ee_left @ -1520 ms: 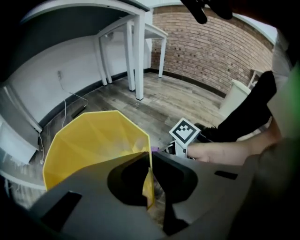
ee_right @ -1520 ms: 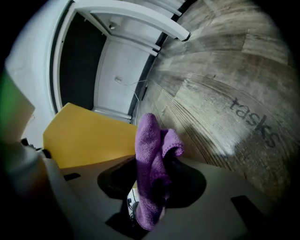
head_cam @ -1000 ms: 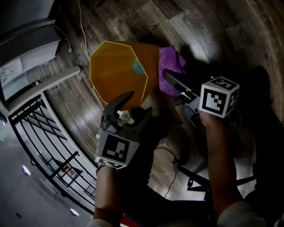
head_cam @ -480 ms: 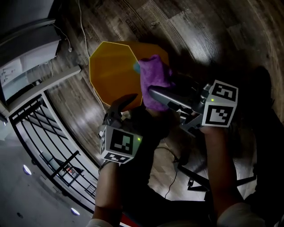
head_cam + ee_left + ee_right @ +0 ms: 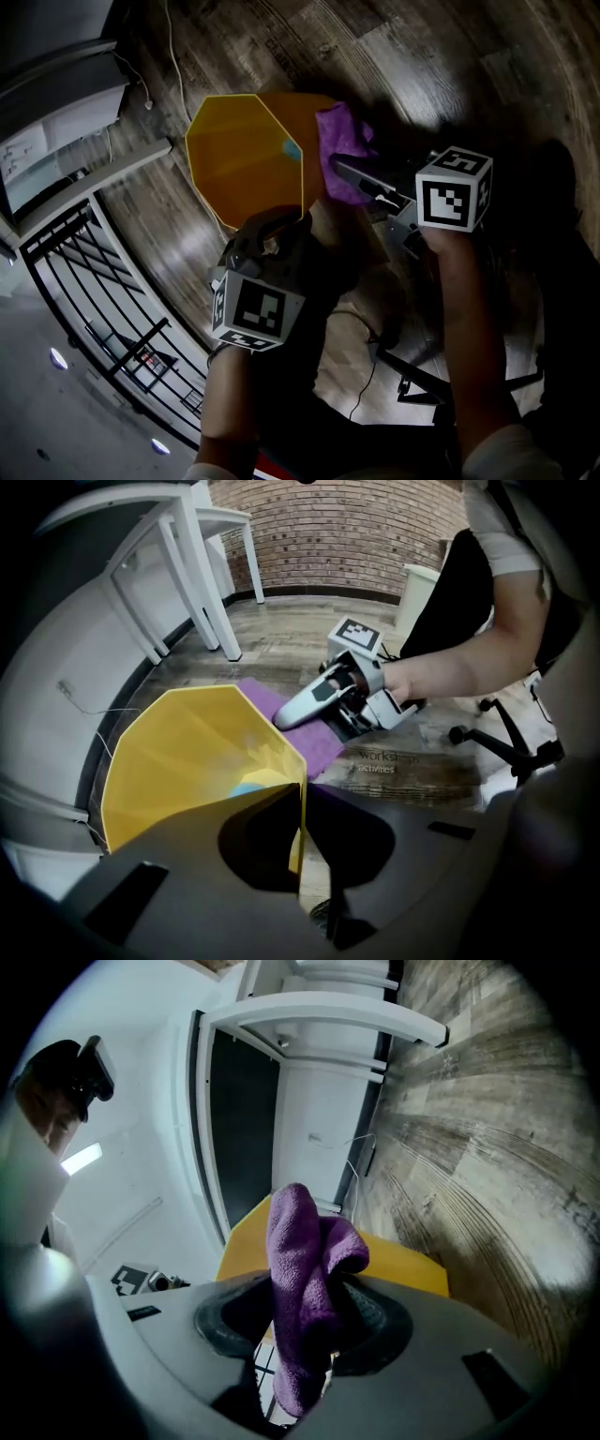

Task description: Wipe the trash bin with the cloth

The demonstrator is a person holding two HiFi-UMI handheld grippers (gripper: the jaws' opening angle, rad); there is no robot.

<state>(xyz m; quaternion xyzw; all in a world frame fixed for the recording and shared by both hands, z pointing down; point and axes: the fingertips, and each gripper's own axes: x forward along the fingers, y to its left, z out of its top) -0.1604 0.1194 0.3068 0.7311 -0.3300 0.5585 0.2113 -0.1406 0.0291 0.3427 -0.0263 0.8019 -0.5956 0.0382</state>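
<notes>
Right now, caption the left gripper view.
Left gripper, jaws just closed on yellow plastic trash bin; right gripper holds purple fabric cloth beside it.

Your trash bin looks like thin, smooth yellow plastic with a slight gloss. The cloth is purple, nappy fabric, matt. The floor shows grey wood-grain planks with a dull sheen. The left gripper and right gripper have matt grey plastic shells.
</notes>
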